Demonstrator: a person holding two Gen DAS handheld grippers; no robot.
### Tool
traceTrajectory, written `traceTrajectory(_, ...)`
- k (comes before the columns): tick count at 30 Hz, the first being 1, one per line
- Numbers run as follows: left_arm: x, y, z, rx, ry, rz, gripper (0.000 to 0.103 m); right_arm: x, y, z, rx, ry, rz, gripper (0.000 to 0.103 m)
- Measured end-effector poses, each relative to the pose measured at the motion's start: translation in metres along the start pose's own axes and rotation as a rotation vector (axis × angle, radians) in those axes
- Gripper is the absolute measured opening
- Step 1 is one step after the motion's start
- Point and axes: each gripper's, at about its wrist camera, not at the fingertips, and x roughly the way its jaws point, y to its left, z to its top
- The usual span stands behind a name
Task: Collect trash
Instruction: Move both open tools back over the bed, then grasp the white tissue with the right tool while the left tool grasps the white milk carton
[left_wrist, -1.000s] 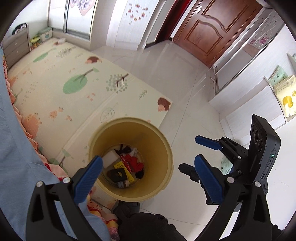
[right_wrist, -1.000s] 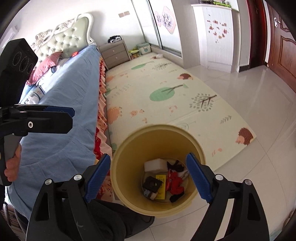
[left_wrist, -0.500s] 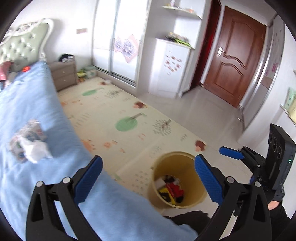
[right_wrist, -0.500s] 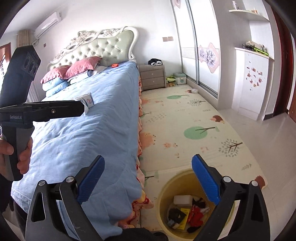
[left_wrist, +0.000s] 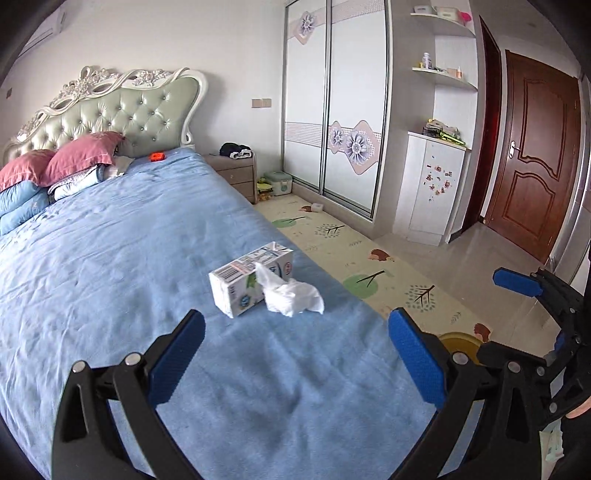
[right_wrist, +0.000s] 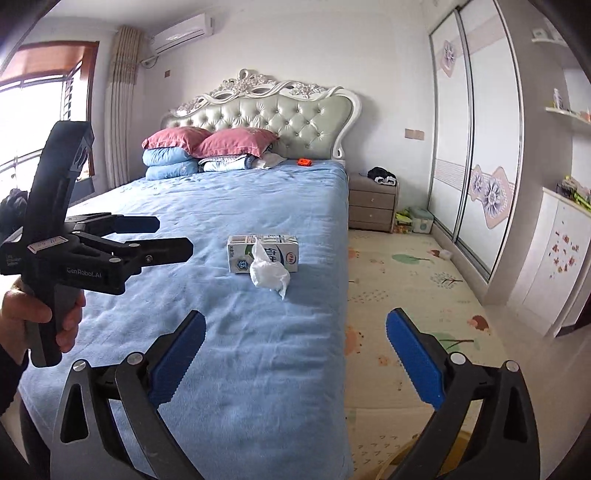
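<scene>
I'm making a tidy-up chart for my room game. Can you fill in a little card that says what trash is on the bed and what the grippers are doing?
trash 1: milk carton, lying on its side on the blue bed
trash 2: crumpled white tissue, touching the carton's front
left gripper: open, holding nothing
right gripper: open, holding nothing
bin: yellow bin on the floor beside the bed, mostly hidden

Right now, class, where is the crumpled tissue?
In both wrist views the crumpled tissue lies on the blue bed, against the milk carton, ahead of both open grippers.
</scene>
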Motion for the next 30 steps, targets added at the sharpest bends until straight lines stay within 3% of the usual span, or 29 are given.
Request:
traceTrajectory(9,0.007,0.053,0.003,0.036,-0.043,0.026,0.099,0.054,0.039,0.033,-0.059,0.015,0.071,0.095)
traceTrajectory(16,0.047,0.085,0.008,0.032,0.010,0.012,0.099,0.116,0.039,0.044,-0.025,0.151,0.109,0.095)
traceTrajectory(21,0.073,0.095,0.004,0.041,0.043,-0.035,0.099,0.163,0.039,0.044,-0.039,0.247,0.084,0.094)
traceTrajectory(30,0.096,0.099,0.006,0.052,0.062,-0.057,0.099,0.203,0.032,0.040,-0.032,0.324,0.067,0.074)
